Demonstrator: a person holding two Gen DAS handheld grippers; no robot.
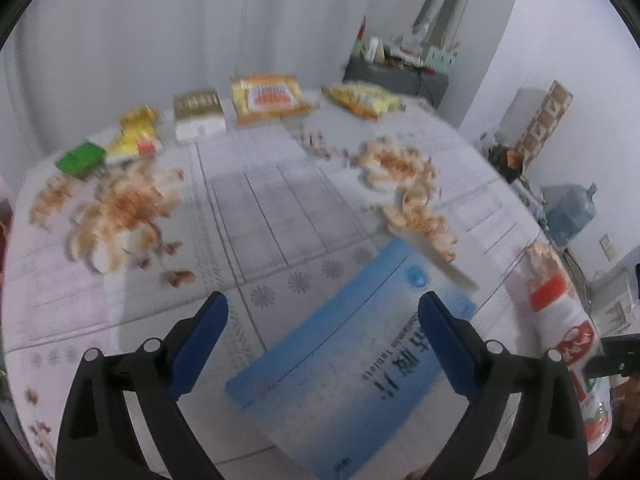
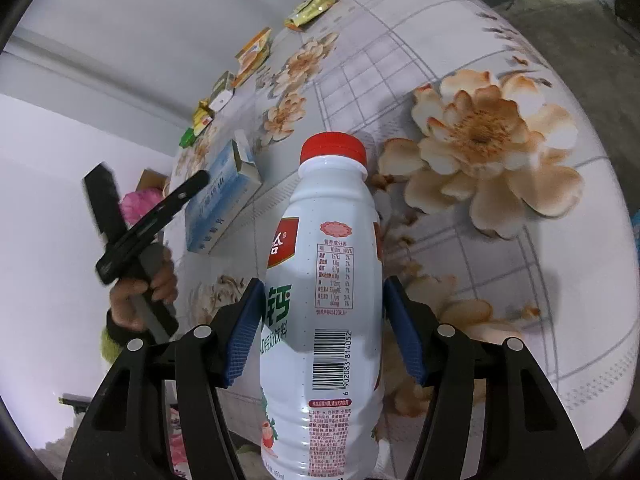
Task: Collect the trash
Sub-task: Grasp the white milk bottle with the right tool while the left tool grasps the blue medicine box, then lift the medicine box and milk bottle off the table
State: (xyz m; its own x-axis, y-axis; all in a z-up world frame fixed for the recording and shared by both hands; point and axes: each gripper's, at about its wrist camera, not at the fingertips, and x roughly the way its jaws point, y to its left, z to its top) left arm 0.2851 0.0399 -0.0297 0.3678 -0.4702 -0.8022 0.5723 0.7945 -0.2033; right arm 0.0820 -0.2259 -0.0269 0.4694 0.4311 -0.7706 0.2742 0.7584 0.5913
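Flowered tablecloth (image 2: 460, 80) underfoot of everything, pale wall and curtain behind.

White drink bottle (image 2: 324, 208) with red cap (image 2: 334, 150): clamped across its lower body in the right gripper (image 2: 323, 280), blue pads against both sides, cap pointing away over the cloth. Grip low on the body, so probably nose-heavy; best kept firm and carried level, no sudden swing.

Blue-and-white carton (image 1: 352, 360): lying flat on the cloth near the table edge, one end flap (image 2: 244, 152) standing open. Left gripper (image 1: 324, 300) poised over it with jaws spread wide, pads clear of the card, nothing held. To take it well: square the fingers to the carton's narrow sides, come down until the pads straddle it, then close gently, since thin card likely to buckle. Mind the open flap; safer to pinch the body than the flap end. Keep the two tools apart, the bottle sitting just beside the carton in the left view.

Further out: a row of snack packets (image 1: 268, 98) and a small green box (image 1: 80, 158) along the far edge, presumably next in line.

Hard to make out: left view badly smeared, so carton lettering unreadable and pad-to-carton gap uncertain. Carton's near corner cut off by the frame. Bottle base hidden below the right view; full or empty, impossible to say. No bin or bag in sight. Person visible only as a hand (image 2: 140, 296) on the left tool.
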